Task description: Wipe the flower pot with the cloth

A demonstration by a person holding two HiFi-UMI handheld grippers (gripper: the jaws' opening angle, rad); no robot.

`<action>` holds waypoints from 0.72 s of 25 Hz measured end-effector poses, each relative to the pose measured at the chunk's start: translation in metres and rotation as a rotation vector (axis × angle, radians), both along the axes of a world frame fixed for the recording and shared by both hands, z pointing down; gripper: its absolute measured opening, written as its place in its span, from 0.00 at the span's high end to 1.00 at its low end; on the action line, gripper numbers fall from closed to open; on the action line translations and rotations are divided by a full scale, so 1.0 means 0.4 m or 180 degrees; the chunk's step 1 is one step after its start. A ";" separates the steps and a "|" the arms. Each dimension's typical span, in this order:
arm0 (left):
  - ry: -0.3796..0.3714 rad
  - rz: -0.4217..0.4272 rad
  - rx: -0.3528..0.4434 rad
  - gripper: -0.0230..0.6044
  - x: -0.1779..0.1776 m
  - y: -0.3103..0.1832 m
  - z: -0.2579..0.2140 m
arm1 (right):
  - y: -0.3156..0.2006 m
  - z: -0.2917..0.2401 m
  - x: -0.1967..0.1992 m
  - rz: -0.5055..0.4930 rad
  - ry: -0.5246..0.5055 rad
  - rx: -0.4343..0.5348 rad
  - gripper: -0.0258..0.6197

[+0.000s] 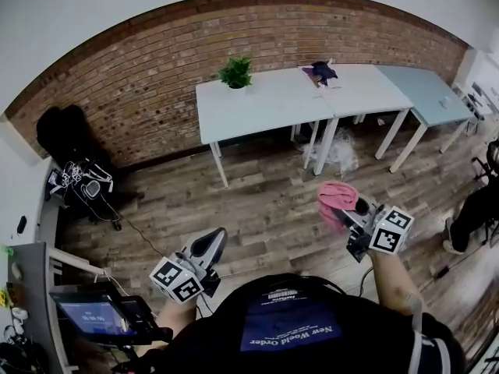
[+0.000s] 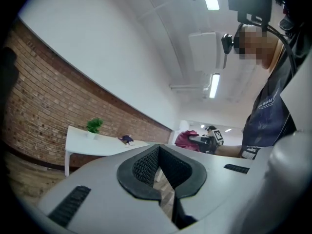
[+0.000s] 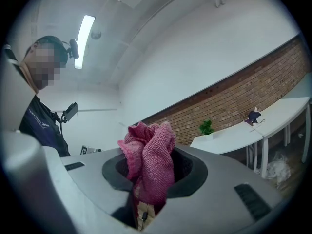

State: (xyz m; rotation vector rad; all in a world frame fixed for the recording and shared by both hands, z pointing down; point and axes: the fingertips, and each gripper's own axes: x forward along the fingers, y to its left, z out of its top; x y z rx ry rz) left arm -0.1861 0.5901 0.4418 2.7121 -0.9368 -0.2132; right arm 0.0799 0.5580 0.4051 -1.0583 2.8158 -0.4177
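Brick wall [image 1: 140,76] ran behind the white table [image 1: 269,107] at 12 o'clock, with the flower pot [image 1: 235,75] standing near its back edge, well apart from both grippers. Right gripper [image 1: 348,209] at 4 o'clock pinched the bunched pink cloth [image 1: 334,195]. Left gripper [image 1: 214,241] at 7 o'clock was pressed together with nothing in it, over the wood floor [image 1: 265,201].

The white table [image 1: 265,107] carries the flower pot [image 1: 235,75]; its neighbouring table [image 1: 362,92] a dark object [image 1: 323,72].
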 end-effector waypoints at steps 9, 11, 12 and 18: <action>-0.0086 -0.0475 0.0019 0.96 0.148 -0.227 -0.007 | -0.311 0.014 0.130 -0.0480 -0.0099 0.0034 0.80; -0.0119 -0.0498 0.0075 0.96 0.207 -0.279 -0.019 | -0.379 -0.003 0.172 -0.0553 -0.0099 0.0087 0.80; -0.0143 -0.0521 0.0093 0.96 0.230 -0.301 -0.024 | -0.409 -0.012 0.188 -0.0600 -0.0103 0.0109 0.80; -0.0146 -0.0632 0.0071 0.96 0.343 -0.408 -0.048 | -0.544 -0.022 0.247 -0.0881 -0.0092 0.0129 0.80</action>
